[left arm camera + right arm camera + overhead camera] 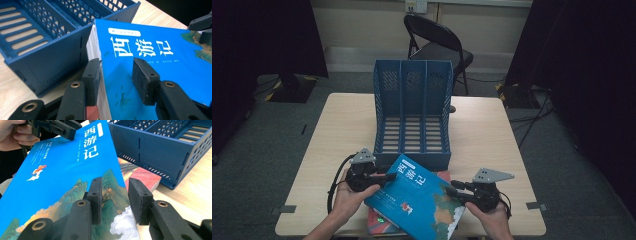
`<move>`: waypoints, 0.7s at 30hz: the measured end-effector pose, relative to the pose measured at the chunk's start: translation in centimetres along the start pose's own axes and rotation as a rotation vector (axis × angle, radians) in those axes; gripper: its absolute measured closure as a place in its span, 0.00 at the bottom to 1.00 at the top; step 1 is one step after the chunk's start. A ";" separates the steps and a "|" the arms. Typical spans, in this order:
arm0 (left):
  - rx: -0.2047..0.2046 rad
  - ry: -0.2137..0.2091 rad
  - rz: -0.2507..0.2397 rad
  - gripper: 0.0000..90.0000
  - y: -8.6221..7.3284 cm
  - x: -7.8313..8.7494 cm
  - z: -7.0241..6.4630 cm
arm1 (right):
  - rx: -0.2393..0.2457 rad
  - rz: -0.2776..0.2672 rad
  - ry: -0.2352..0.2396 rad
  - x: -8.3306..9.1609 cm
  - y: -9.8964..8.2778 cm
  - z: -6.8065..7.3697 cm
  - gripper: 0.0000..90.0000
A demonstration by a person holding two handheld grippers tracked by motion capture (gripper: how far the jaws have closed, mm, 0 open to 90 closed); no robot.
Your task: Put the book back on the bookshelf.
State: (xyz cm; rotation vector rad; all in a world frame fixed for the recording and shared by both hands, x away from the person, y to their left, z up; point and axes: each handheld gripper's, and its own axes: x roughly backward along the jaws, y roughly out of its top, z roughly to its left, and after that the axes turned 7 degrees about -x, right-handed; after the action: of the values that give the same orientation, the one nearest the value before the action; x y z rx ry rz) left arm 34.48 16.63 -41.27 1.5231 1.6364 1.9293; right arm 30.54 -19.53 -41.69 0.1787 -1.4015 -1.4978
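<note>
Blue book [419,200] lies at the near edge of the table [492,145], resting tilted on a red book [379,225] beneath it, its top corner just short of the front wall of the blue file rack [413,115]. The left gripper [388,176] clamps the book's spine edge near the title end: in the left gripper view one pad [92,80] sits against the page block and the other pad [143,77] lies on the cover, so the jaws stand narrowed around the book's thickness and appear to hold it. The right gripper [455,190] grips the opposite end, its jaws narrowed around the edge of the lower cover where the mountain picture is printed; in the right gripper view one pad [96,195] lies on the cover and the other sits just off the edge, so a hold is likely, though firm contact cannot be confirmed. The book's long axis runs diagonally, from the rack's near left corner back towards the person's right hand [492,217]. The rack's three open slots lie directly beyond the book, nearer the left gripper. In the inspector's judgement, the book must be stood on edge and its long axis brought in line with a slot before it can enter.
</note>
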 end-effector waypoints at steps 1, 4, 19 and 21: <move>0.000 0.000 0.000 0.64 0.0 0.0 0.0 | 0.000 0.000 0.000 0.0 0.0 0.0 0.71; 0.029 -0.020 -0.015 0.65 -0.4 0.3 0.1 | 0.027 0.024 0.013 -0.8 0.7 0.2 0.67; 0.040 -0.055 -0.021 0.58 -4.8 5.8 -1.2 | 0.041 0.010 0.008 -1.0 2.6 -0.2 0.68; 0.043 -0.070 -0.022 0.57 -5.4 6.6 -1.5 | 0.045 0.024 0.017 -1.5 2.9 -0.2 0.68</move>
State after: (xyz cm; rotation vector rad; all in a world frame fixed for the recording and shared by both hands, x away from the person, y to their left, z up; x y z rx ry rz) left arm 27.95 22.30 -41.79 1.5633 1.6680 1.8193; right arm 33.02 -17.97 -40.20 0.2017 -1.4198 -1.4430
